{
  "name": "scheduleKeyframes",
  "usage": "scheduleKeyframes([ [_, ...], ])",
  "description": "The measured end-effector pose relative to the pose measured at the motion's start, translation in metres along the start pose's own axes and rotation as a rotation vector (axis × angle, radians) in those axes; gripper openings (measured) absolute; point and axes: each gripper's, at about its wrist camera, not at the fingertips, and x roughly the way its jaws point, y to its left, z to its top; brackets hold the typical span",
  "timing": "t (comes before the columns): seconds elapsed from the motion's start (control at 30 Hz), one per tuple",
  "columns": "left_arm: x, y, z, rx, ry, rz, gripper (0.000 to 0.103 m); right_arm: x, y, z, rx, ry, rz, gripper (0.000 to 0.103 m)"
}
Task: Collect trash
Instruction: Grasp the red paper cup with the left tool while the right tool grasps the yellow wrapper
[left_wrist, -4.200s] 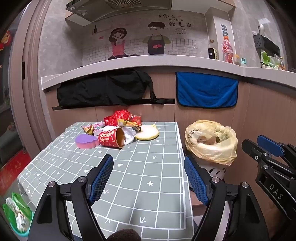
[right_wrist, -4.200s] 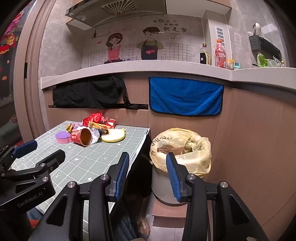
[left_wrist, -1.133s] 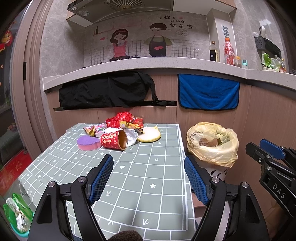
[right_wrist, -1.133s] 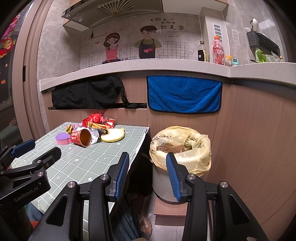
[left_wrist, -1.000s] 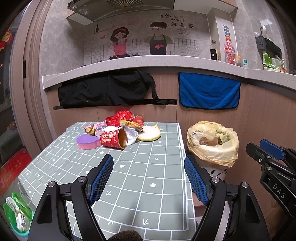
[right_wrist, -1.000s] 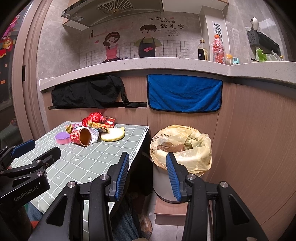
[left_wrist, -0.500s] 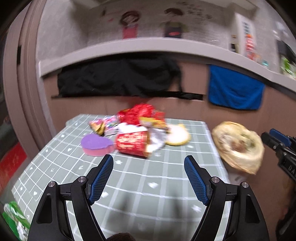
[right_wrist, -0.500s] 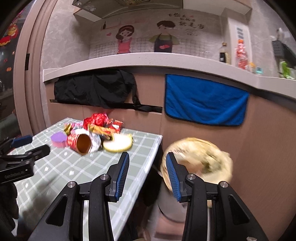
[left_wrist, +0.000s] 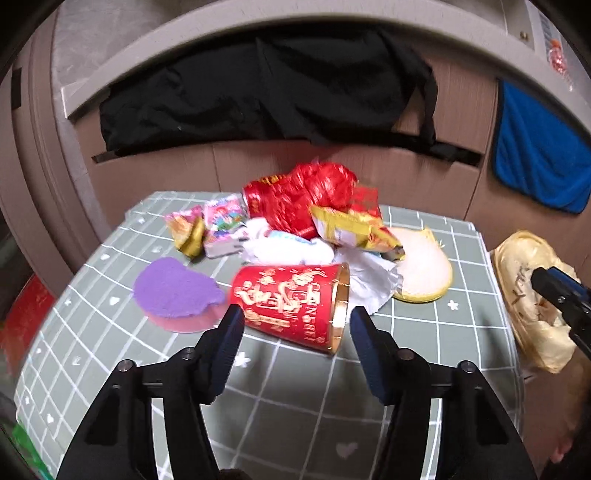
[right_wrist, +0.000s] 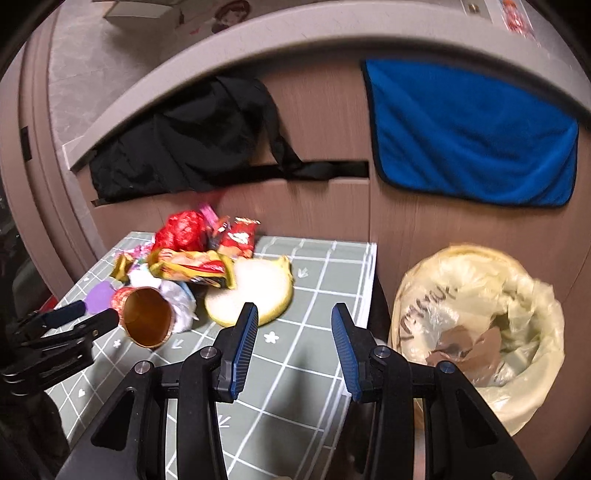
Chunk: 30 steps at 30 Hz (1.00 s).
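Note:
A red paper cup (left_wrist: 291, 304) lies on its side on the green checked table (left_wrist: 295, 406), its gold mouth to the right. My left gripper (left_wrist: 293, 321) is open, its fingers either side of the cup, just short of it. Behind the cup lies a pile of trash: white tissue (left_wrist: 295, 251), a red crumpled bag (left_wrist: 306, 192), a yellow snack wrapper (left_wrist: 351, 229) and small wrappers (left_wrist: 207, 225). My right gripper (right_wrist: 291, 319) is open and empty over the table's right part. The cup (right_wrist: 146, 319) and pile also show in the right wrist view.
A purple sponge (left_wrist: 173, 291) lies left of the cup, a round yellow-rimmed pad (left_wrist: 424, 269) to its right. A bin lined with a yellow bag (right_wrist: 476, 325) stands beside the table's right edge. A black cloth (left_wrist: 258, 85) and a blue towel (right_wrist: 469, 136) hang on the wall.
Both grippers have moved forward and down towards the trash pile. The left gripper now straddles the red cup; the right one is over the table near the bin.

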Motion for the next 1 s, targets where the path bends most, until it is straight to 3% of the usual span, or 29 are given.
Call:
scheduleKeyframes([
  [0.17,0.034,-0.006,0.005,0.018,0.051,0.031,0.054,0.012,-0.011,0.006,0.002,0.029,-0.039,0.039],
  [0.2,0.039,-0.004,0.007,0.015,0.067,0.037,0.044,0.012,-0.011,0.008,-0.002,0.026,-0.039,0.039],
  [0.23,0.041,-0.001,0.009,0.008,0.082,0.022,0.026,0.011,-0.009,0.012,-0.013,0.018,-0.037,0.039],
  [0.33,0.031,0.019,0.013,-0.045,0.057,-0.018,0.009,0.011,0.003,0.022,-0.061,-0.001,0.001,0.04],
  [0.57,-0.01,0.074,0.015,-0.11,-0.04,-0.022,0.006,0.046,0.071,0.04,-0.235,0.058,0.202,0.04],
  [0.63,-0.021,0.087,0.012,-0.107,-0.065,-0.017,0.006,0.056,0.097,0.042,-0.307,0.067,0.313,0.035],
  [0.67,-0.025,0.093,0.011,-0.105,-0.071,-0.014,0.006,0.059,0.104,0.041,-0.328,0.067,0.324,0.034],
  [0.97,-0.029,0.126,0.0,-0.156,-0.058,-0.05,0.006,0.094,0.163,0.026,-0.575,0.066,0.207,0.034],
  [1.0,-0.027,0.129,-0.002,-0.171,-0.048,-0.067,0.006,0.1,0.17,0.023,-0.606,0.082,0.177,0.029],
])
